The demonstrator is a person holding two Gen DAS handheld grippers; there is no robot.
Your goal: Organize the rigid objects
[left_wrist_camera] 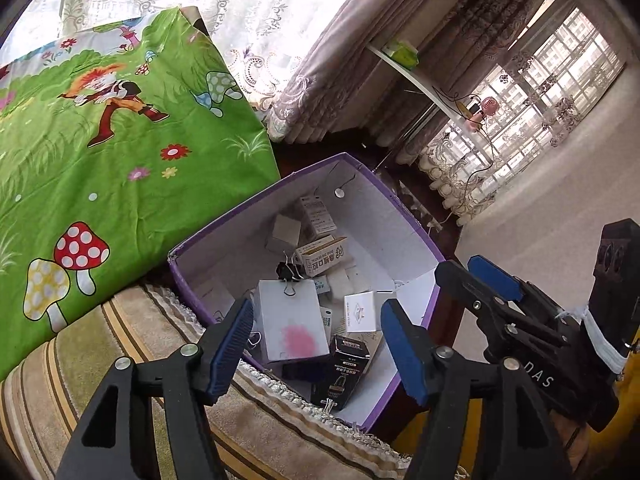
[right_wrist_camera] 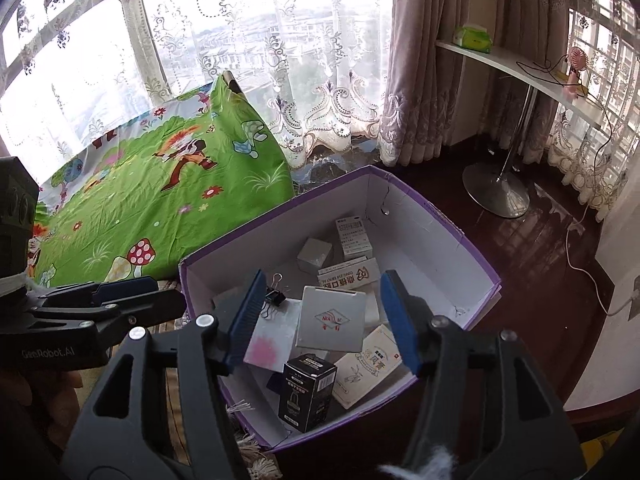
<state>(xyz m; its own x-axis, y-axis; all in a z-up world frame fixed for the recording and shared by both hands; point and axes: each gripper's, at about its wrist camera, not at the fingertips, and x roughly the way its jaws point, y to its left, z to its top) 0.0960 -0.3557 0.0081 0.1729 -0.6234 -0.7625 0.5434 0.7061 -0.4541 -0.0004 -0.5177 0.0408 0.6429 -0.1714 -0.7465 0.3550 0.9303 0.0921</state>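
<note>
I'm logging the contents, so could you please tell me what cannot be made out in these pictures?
- Box floor: both views, partly covered by the piled cartons.
- Black carton text: both views, too small to read.
- Dark item under the white carton: left view, mostly hidden.
- Near box corner: left view, behind the left claw.

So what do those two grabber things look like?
Both look like big black plastic clamps with silver screws. The left gripper and right gripper each have two fingers with ridged blue pads. One body has white letters reading GenRobot.AI; the other shows DAS and has white cloth tied around it.
</note>
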